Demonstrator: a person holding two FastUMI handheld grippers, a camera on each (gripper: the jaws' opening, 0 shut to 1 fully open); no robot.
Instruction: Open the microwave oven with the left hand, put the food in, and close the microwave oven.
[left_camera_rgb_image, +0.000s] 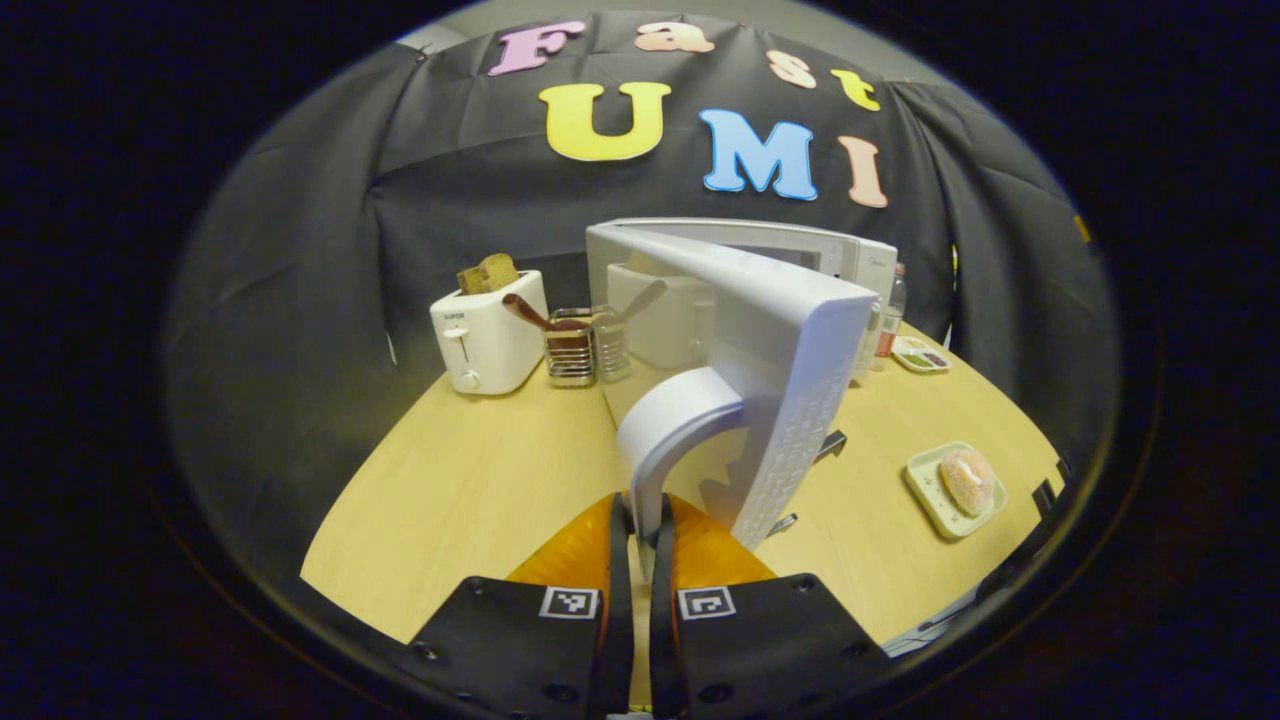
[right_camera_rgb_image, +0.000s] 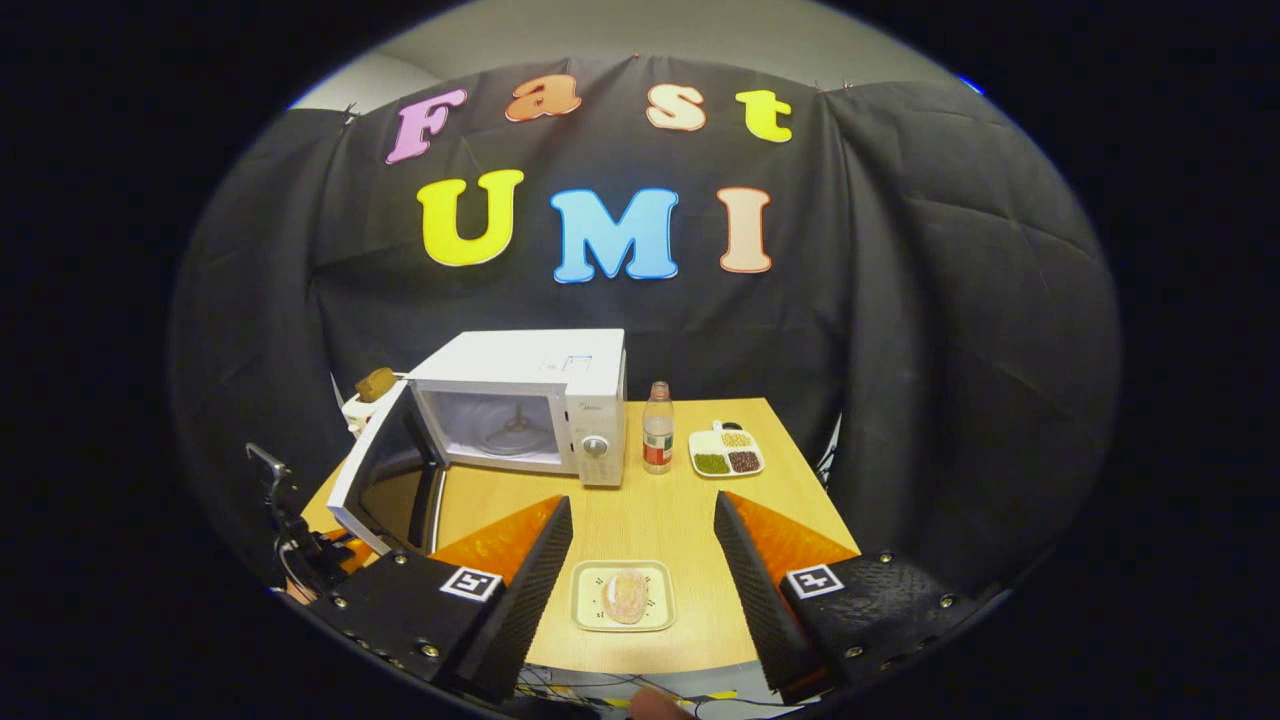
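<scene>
From my right tool (right_camera_rgb_image: 640, 560), the plate (right_camera_rgb_image: 623, 595) with the food (right_camera_rgb_image: 626, 594) lies on the desk (right_camera_rgb_image: 640, 510) between its fingers. Ahead to the left stands the microwave (right_camera_rgb_image: 540, 400), its door (right_camera_rgb_image: 375, 470) swung out leftward. Right of it stands a bottle (right_camera_rgb_image: 657, 427), then a tray (right_camera_rgb_image: 727, 452). My left tool (left_camera_rgb_image: 640, 545) pinches the door handle (left_camera_rgb_image: 665, 430); the toaster (left_camera_rgb_image: 490, 335) and a rack (left_camera_rgb_image: 572, 350) sit ahead to its left.
</scene>
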